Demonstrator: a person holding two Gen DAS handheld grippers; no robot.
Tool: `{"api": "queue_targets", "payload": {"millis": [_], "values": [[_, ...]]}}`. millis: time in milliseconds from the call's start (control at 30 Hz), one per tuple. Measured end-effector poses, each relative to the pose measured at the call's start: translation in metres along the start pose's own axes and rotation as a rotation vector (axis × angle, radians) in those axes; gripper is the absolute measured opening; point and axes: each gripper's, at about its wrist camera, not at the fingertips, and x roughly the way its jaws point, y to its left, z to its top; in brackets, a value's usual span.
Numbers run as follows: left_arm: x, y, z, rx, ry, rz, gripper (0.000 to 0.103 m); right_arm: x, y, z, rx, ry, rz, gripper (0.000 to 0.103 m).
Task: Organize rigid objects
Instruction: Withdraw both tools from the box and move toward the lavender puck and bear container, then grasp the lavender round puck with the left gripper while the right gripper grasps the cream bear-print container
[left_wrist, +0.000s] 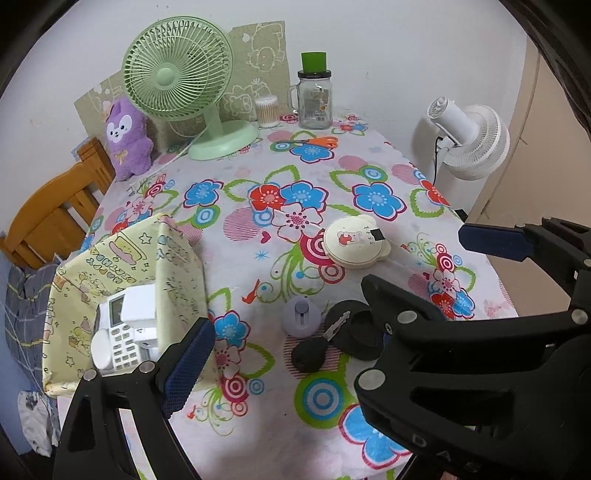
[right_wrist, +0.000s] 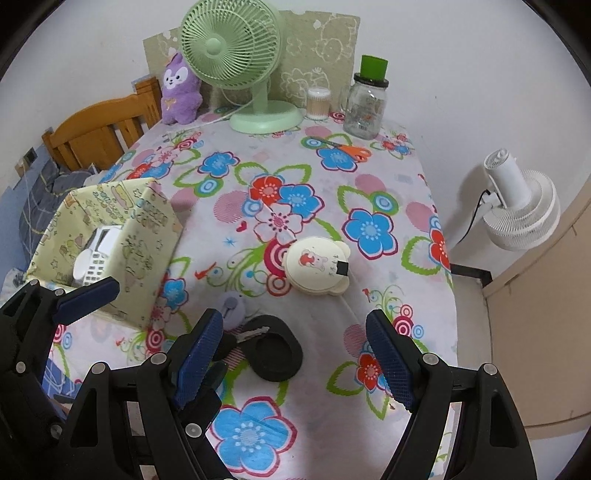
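Both tools hover spread and empty over the near tabletop (right_wrist: 266, 435): left tool (left_wrist: 332, 299), right tool (right_wrist: 295, 354). Below them lie a key (left_wrist: 314, 350), black case (right_wrist: 275, 350) and lilac disc (left_wrist: 302, 316). The cream compact (right_wrist: 317, 266) sits farther; the box (left_wrist: 177, 273) left holds a remote (left_wrist: 120, 339).

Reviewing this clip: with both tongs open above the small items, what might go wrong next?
1. The key lies across the black ring pad, beside the lilac disc; the right tongs may catch several.
2. The left tongs crowd the same spot and may collide.
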Motion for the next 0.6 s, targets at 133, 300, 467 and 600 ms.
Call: {"api": "queue_targets", "payload": {"millis": [133, 300, 467, 600], "values": [[0.011, -0.008, -0.001, -0.009, -0.001, 0.005, 0.094, 0.012, -0.009, -0.004, 0.016, 0.011, 0.010, 0.082], [0.024, -0.013, 0.000, -0.010, 0.018, 0.012, 0.094, 0.027, -0.017, -0.006, 0.019, 0.019, 0.025, 0.082], [0.036, -0.016, 0.002, -0.012, 0.016, 0.021, 0.092, 0.040, -0.023, -0.005, 0.025, 0.004, 0.038, 0.082], [0.048, -0.010, 0.004, -0.041, 0.034, -0.003, 0.083, 0.054, -0.030, -0.003, 0.046, 0.027, 0.054, 0.082]]}}
